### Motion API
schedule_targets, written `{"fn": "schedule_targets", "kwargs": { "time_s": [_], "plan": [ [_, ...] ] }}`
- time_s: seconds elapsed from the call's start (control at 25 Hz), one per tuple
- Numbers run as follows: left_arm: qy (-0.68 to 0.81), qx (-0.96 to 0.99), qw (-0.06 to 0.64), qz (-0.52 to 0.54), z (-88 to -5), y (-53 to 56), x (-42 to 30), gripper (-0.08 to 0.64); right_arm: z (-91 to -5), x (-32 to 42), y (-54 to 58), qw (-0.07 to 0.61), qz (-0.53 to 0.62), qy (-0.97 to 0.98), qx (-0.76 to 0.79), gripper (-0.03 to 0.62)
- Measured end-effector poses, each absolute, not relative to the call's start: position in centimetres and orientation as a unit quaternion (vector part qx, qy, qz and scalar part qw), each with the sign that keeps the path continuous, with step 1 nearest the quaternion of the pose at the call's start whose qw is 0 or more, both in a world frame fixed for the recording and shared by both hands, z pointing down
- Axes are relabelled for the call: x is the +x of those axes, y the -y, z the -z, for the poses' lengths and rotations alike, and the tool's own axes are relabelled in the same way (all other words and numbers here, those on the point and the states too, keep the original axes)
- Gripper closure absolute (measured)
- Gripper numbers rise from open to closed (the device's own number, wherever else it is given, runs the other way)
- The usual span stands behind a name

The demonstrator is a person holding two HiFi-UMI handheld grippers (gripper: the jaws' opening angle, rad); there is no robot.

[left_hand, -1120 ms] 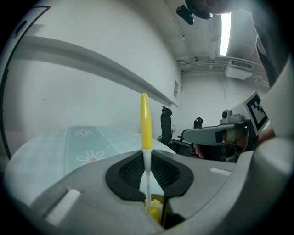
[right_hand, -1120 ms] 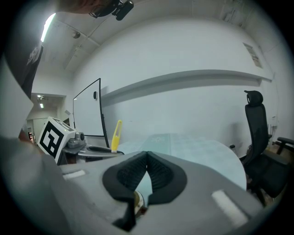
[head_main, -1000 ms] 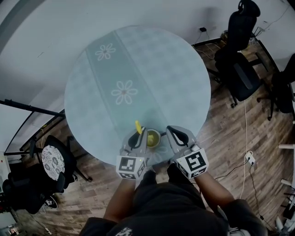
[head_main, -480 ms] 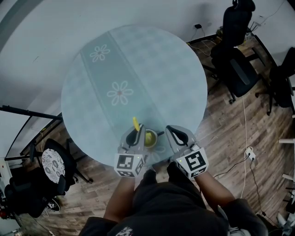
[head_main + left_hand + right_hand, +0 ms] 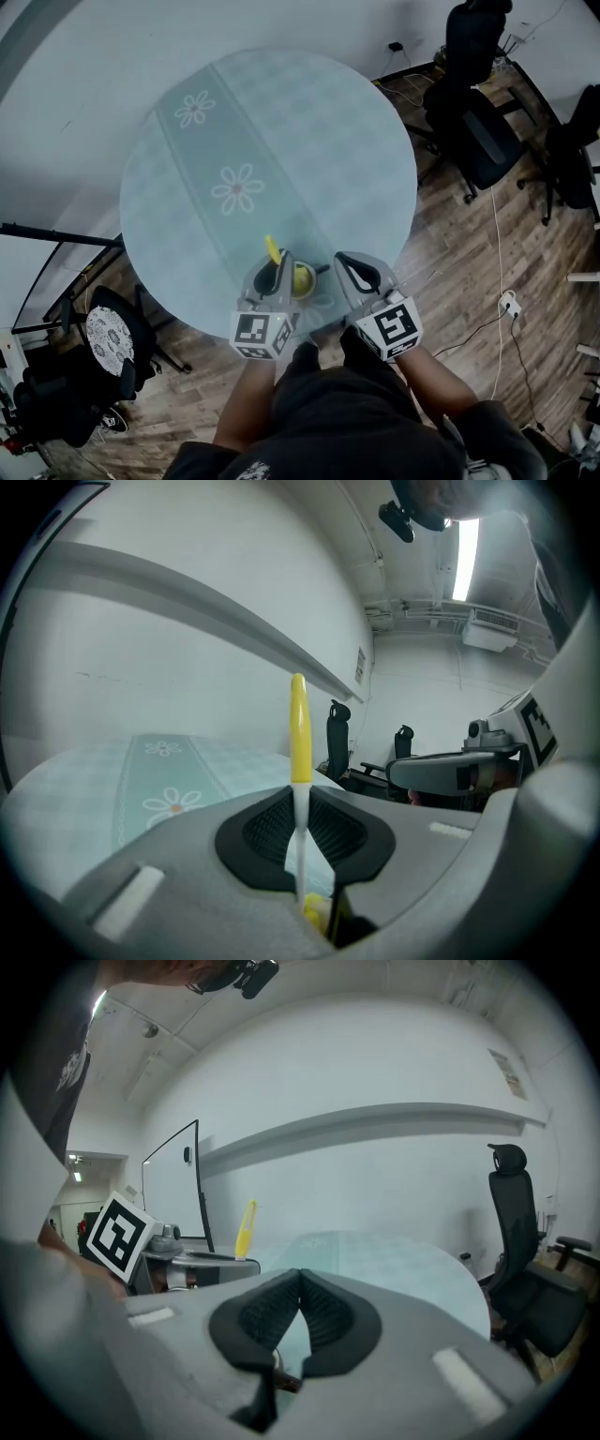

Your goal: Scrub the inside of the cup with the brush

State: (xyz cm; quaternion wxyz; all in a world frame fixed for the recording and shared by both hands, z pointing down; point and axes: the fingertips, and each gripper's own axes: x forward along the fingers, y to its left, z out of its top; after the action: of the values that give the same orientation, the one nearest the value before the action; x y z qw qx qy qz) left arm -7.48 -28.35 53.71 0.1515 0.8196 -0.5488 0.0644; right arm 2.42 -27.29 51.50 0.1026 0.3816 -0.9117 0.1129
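Note:
A small yellow-green cup (image 5: pixel 303 278) stands near the front edge of the round pale-blue table (image 5: pixel 281 122). My left gripper (image 5: pixel 280 266) is shut on the brush (image 5: pixel 273 249). The brush's yellow handle (image 5: pixel 299 726) sticks up above the pads, its white stem is clamped between them, and its lower end reaches down into the cup (image 5: pixel 315 915). My right gripper (image 5: pixel 340 265) is shut just right of the cup, on the dark handle (image 5: pixel 323 271) that sticks out of the cup's side. In the right gripper view the pads (image 5: pixel 320 1311) meet, with a thin dark piece (image 5: pixel 284 1383) below them.
The cup stands close to the table's near rim, just in front of the person's body. Black office chairs (image 5: pixel 483 131) stand on the wooden floor at the right, and another chair (image 5: pixel 112 328) at the lower left. Cables and a power strip (image 5: pixel 509 305) lie on the floor.
Both grippers keep their holds and places at the cup. The head view has drifted slightly, so the table sits a little further left.

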Motion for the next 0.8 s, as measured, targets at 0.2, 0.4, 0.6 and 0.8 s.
{"fn": "schedule_targets", "kwargs": {
  "time_s": [0.2, 0.4, 0.6, 0.8],
  "plan": [
    [0.545, 0.823, 0.151, -0.064, -53.6, 28.2, -6.8, 0.523, -51.4, 2.5, 27.3, 0.102, -0.113, 0.912, 0.382, 0.591],
    [0.541, 0.825, 0.153, -0.065, -53.5, 28.0, -6.3, 0.523, -51.4, 2.9, 27.3, 0.103, -0.114, 0.911, 0.383, 0.591],
    [0.537, 0.826, 0.156, -0.066, -53.5, 27.6, -6.1, 0.523, -51.4, 2.6, 27.1, 0.102, -0.112, 0.912, 0.381, 0.591],
    [0.535, 0.828, 0.156, -0.068, -53.5, 27.0, -6.0, 0.523, -51.5, 2.4, 26.8, 0.106, -0.113, 0.912, 0.380, 0.591]
  ]
}}
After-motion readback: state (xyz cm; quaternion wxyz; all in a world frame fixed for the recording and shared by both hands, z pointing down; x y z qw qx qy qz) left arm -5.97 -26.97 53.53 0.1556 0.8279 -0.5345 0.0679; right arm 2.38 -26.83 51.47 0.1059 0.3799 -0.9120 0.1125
